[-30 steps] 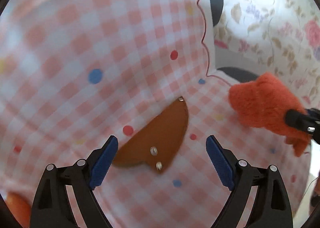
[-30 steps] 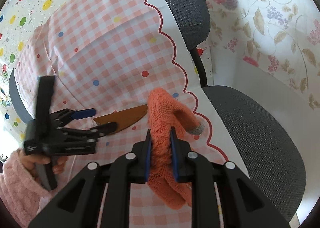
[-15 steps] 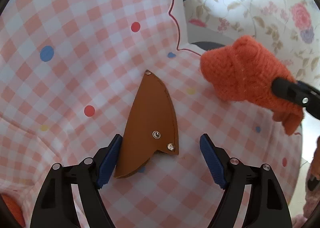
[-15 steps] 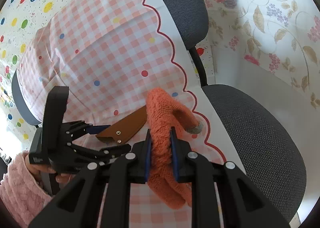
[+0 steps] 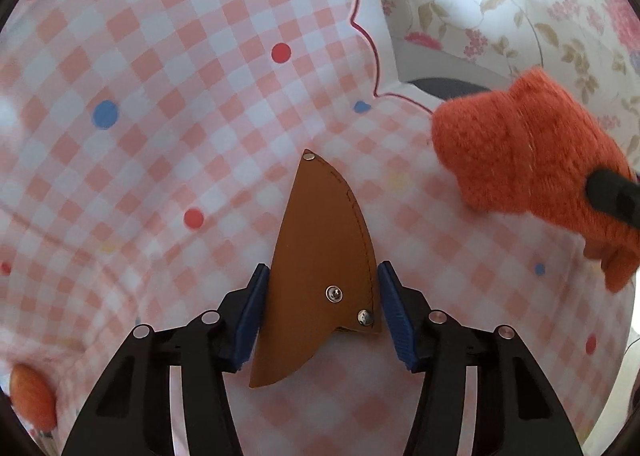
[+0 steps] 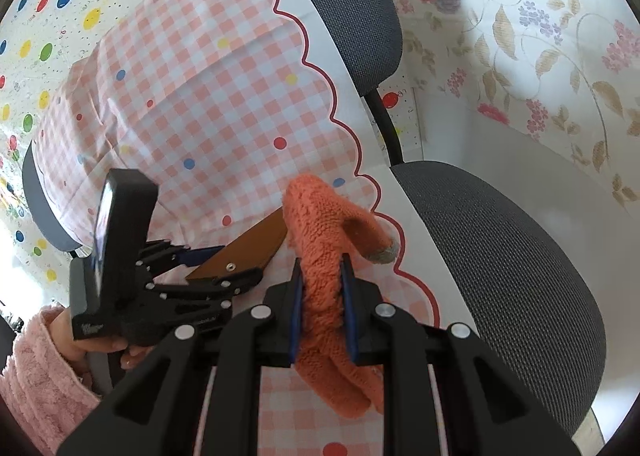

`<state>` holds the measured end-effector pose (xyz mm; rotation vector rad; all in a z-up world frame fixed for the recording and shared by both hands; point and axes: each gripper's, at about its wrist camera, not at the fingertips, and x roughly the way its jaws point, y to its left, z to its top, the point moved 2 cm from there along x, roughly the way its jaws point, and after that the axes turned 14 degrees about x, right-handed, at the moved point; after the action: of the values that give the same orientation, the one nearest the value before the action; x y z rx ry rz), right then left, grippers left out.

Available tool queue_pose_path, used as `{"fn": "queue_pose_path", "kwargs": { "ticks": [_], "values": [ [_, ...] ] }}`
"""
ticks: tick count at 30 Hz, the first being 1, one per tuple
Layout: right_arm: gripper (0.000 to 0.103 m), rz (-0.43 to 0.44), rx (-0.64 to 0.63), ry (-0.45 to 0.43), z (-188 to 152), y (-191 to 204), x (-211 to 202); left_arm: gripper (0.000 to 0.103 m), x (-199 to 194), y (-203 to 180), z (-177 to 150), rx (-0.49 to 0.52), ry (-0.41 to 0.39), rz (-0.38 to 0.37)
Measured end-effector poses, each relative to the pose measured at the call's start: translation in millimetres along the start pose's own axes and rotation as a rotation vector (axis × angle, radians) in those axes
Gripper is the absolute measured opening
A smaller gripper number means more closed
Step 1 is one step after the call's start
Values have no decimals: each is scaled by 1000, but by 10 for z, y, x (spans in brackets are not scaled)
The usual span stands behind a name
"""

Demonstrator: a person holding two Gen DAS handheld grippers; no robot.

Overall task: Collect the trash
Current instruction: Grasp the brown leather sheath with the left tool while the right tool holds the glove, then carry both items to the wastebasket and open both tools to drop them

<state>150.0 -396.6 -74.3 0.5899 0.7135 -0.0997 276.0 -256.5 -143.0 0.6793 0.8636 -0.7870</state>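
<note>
1. A pink-and-white checked cloth (image 5: pixel 168 103) with coloured dots and a scalloped red border is lying draped over a dark grey office chair (image 6: pixel 508 276); floral wallpaper (image 6: pixel 540 35) is showing behind it at 2 o'clock.

2. The brown leather sheath (image 5: pixel 320 268) is lying flat on the cloth, low in the middle of the left wrist view. It is a curved, pointed piece with stitching along one edge, a rivet at its tip towards 12 o'clock and two metal studs near its wide end. It looks stiff and thin, so it is probably going to slip unless gripped squarely.

3. The left gripper (image 5: pixel 320 312) is straddling the sheath's wide end. Its fingers (image 5: pixel 252 312) have just been closing; they are sitting right at the two edges, though I cannot tell whether they are pressing yet.

4. The step in hand appears to be the pickup of the sheath. The next move is likely calling for a firm pinch across the edges, then a lift clear of the cloth without dragging it.

5. At 3 o'clock from the sheath, the right gripper (image 6: pixel 320 296) is holding an orange knitted glove (image 6: pixel 328 240) clamped between narrow fingers.

6. A pink fleece sleeve (image 6: pixel 40 368) is showing at 8 o'clock in the right wrist view.
</note>
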Motion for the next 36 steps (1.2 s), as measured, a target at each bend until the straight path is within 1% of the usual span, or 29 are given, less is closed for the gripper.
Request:
{"fn": "queue_pose_path", "kwargs": {
  "ticks": [3, 6, 9, 12, 14, 16, 19, 22, 28, 32, 36],
  "values": [
    [16, 3, -9, -1, -64, 31, -107, 54, -153, -33, -148, -33, -11, -12],
    [16, 14, -15, -10, -139, 95, -249, 54, -505, -57, -361, -135, -81, -61],
    [16, 18, -33, -24, -240, 185, -413, 54, -874, -150, -517, -215, -163, -68],
    [16, 16, -54, -35, -351, 265, -584, 54, -1138, -340, -584, -255, -219, -58],
    [16, 9, -67, -41, -444, 317, -698, 54, -1373, -482, -731, -274, -260, -14],
    [16, -4, -82, -48, -557, 358, -821, 54, -1519, -579, -823, -285, -289, 0],
    [16, -13, -90, -50, -728, 385, -968, 54, -1692, -743, -1021, -286, -314, -6],
    [16, -19, -90, -46, -893, 367, -1094, 54, -1750, -896, -1133, -274, -322, -12],
    [16, -59, -77, -45, -1230, 184, -1414, 54, -1852, -1252, -1340, -252, -328, -50],
    [16, -117, -64, -59, -1413, -44, -1715, 54, -1874, -1580, -1372, -215, -330, -92],
    [16, -186, -38, -69, -1569, -332, -2018, 54, -1863, -1917, -1287, -168, -337, -142]
  ]
}}
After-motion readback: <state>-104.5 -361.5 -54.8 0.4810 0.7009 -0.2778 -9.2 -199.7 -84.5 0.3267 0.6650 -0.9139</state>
